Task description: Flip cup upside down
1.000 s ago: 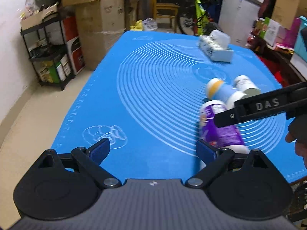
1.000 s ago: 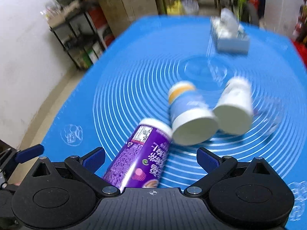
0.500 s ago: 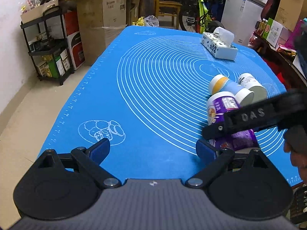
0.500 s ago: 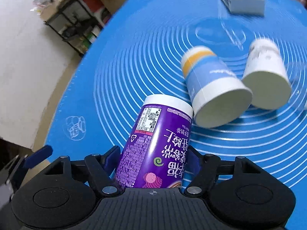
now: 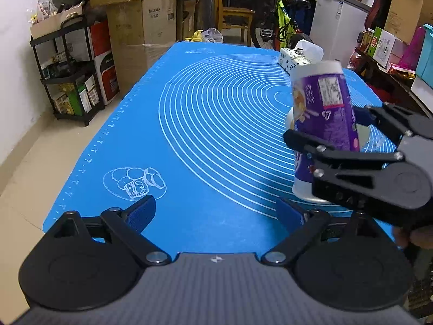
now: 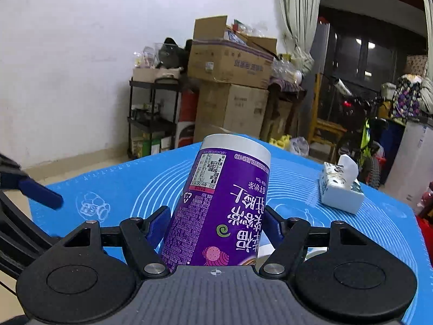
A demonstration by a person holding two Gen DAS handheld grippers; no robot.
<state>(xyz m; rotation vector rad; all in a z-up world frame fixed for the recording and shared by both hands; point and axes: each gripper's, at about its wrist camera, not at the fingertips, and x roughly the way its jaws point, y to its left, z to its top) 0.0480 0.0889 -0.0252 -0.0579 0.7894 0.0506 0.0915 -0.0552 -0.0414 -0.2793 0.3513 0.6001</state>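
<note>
Blue mat on worktop | purple cup inverted, print upside down, slightly tilted, rim on mat, contents unseen | right gripper clamped on cup's sides | left gripper spread apart, holding nothing | tissue box behind cup, tissue protruding

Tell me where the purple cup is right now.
The purple cup stands inverted between the right gripper jaws, near the blue mat's right edge, with the tissue box beyond it.
</note>
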